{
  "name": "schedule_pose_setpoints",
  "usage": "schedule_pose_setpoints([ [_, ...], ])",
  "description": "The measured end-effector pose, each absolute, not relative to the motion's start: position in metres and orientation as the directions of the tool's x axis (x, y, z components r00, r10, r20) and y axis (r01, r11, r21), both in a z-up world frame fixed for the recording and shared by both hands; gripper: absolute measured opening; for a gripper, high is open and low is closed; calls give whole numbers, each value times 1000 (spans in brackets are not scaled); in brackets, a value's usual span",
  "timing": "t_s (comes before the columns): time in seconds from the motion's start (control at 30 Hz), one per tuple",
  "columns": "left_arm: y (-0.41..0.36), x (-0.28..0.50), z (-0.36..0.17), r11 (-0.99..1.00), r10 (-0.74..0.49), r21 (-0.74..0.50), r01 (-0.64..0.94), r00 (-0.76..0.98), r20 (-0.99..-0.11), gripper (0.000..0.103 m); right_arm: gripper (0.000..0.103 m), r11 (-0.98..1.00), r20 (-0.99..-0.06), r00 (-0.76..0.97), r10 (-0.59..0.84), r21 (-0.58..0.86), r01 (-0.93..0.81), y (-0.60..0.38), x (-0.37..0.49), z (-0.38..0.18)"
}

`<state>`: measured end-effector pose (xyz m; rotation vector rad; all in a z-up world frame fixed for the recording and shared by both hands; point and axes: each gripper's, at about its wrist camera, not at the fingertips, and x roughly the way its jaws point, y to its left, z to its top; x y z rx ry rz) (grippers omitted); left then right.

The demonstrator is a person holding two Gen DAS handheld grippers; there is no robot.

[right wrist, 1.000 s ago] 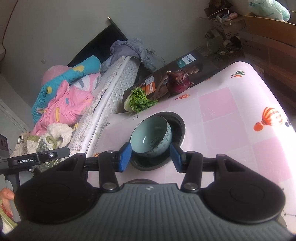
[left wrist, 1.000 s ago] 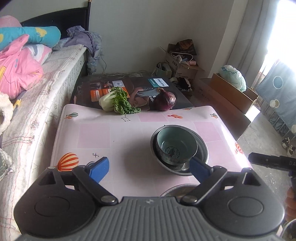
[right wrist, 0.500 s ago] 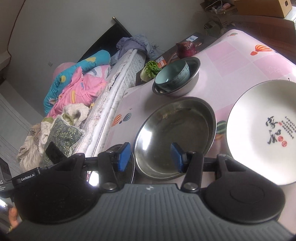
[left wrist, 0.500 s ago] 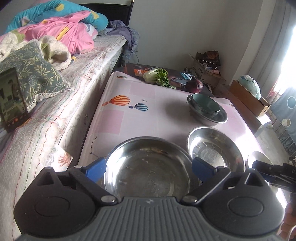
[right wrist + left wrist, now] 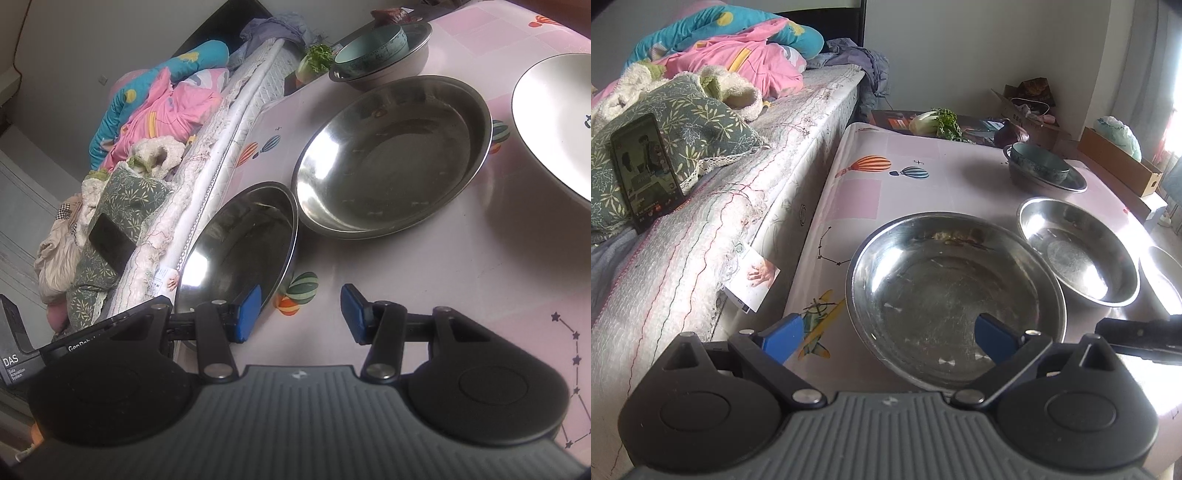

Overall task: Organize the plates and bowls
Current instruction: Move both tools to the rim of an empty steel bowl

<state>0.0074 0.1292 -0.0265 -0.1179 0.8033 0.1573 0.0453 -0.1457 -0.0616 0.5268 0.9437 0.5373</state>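
A large steel bowl [image 5: 955,295] sits at the near left of the pink table [image 5: 864,192]; it also shows in the right wrist view [image 5: 240,243]. My left gripper [image 5: 886,336] is open, low over its near-left rim, empty. A second steel bowl [image 5: 1078,251] stands beside it, also in the right wrist view [image 5: 395,155]. A teal ceramic bowl [image 5: 1039,162] rests inside a steel bowl [image 5: 1067,182] at the far side. A white plate [image 5: 554,122] lies on the right. My right gripper [image 5: 301,310] is open and empty above bare table.
A bed [image 5: 720,206] with pillows, blankets and a phone [image 5: 646,170] runs along the table's left edge. Greens [image 5: 936,123] and a purple cabbage [image 5: 1010,134] lie past the far edge. Cardboard boxes [image 5: 1119,162] stand at the back right.
Both grippers have pulled back from the teal bowl to the near side of the table. The left has shifted left over the large steel bowl's rim. The right has opened wider.
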Motion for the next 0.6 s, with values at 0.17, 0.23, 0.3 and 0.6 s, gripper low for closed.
schedule_pose_setpoints([
  [0.17,129,18,-34,985,97,-26,-169,679,-727,100,47,746,-606,474,639,640,-186,-138,56,-66],
  [0.23,131,22,-36,985,87,-38,-168,677,-731,100,47,740,-601,475,643,646,-185,-137,61,-67],
  [0.3,134,26,-39,983,78,-55,-174,672,-737,100,47,739,-598,475,645,646,-191,-133,66,-68],
  [0.6,140,45,-50,978,107,-32,-206,627,-772,79,44,748,-608,467,642,630,-209,-117,93,-76],
])
